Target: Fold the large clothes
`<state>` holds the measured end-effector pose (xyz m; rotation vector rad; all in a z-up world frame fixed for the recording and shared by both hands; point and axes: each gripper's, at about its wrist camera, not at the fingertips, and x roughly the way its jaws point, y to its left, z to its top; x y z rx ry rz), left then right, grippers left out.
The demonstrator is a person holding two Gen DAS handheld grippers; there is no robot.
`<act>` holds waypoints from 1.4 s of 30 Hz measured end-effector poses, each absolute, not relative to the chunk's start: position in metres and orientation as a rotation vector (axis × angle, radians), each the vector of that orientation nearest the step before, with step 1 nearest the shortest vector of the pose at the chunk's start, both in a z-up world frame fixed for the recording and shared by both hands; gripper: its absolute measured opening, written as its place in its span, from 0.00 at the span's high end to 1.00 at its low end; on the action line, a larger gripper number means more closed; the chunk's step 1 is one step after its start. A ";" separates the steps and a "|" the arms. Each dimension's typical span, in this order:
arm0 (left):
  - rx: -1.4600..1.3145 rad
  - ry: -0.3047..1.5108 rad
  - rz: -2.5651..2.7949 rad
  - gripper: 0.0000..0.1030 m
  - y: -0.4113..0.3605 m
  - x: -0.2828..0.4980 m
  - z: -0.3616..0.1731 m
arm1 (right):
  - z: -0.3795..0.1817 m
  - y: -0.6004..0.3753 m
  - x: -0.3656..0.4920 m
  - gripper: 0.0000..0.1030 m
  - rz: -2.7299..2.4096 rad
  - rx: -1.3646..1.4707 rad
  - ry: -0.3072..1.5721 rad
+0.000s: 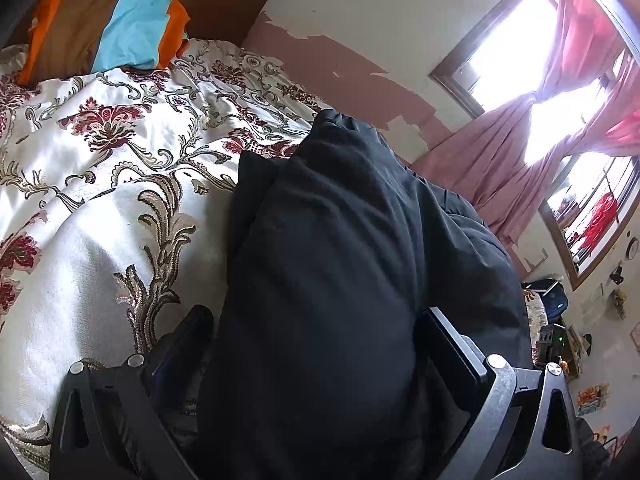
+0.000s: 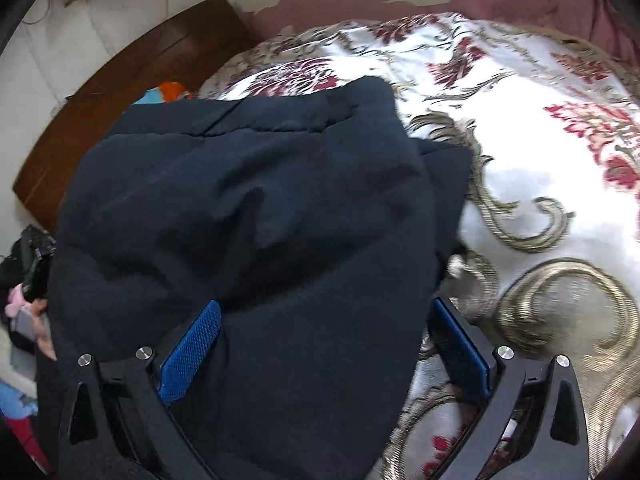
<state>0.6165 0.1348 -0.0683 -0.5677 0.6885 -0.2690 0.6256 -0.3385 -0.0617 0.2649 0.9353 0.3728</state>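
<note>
A bulky dark navy padded garment (image 2: pixel 248 216) fills the centre of both frames, heaped on the floral bedspread (image 2: pixel 520 184); the right gripper (image 2: pixel 324 344) jaws stand wide, gripping nothing; the left gripper (image 1: pixel 316 344) straddles cloth, grip unclear; the puffy fold may spring open.

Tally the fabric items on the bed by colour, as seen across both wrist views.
Dark navy garment: 1
White floral bedspread: 1
Light blue cloth: 1
Orange and brown pillow: 1
Total: 4
</note>
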 end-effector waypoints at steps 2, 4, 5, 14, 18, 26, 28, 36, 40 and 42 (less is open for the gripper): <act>-0.568 0.688 -0.271 0.00 0.135 0.617 -0.069 | -0.065 -0.339 0.624 0.01 0.373 0.266 0.928; -0.568 0.688 -0.273 0.00 0.134 0.616 -0.068 | -0.066 -0.339 0.621 0.01 0.374 0.264 0.918; -0.569 0.687 -0.275 0.00 0.134 0.616 -0.068 | -0.067 -0.339 0.620 0.01 0.375 0.264 0.912; -0.576 0.679 -0.307 0.00 0.134 0.617 -0.069 | -0.067 -0.333 0.612 0.01 0.340 0.203 0.906; -0.581 0.681 -0.311 0.00 0.134 0.619 -0.068 | -0.066 -0.331 0.609 0.01 0.323 0.192 0.905; -0.581 0.680 -0.314 0.00 0.136 0.619 -0.069 | -0.063 -0.329 0.607 0.01 0.302 0.190 0.913; -0.578 0.681 -0.316 0.00 0.135 0.619 -0.069 | -0.062 -0.328 0.604 0.08 0.302 0.201 0.921; -0.576 0.689 -0.381 0.36 0.132 0.616 -0.069 | -0.056 -0.325 0.573 0.67 0.326 0.301 0.868; -0.657 0.696 -0.416 0.56 0.137 0.612 -0.069 | -0.047 -0.316 0.558 0.72 0.235 0.308 0.863; -0.675 0.696 -0.404 0.67 0.136 0.608 -0.061 | -0.038 -0.307 0.553 0.77 0.194 0.292 0.869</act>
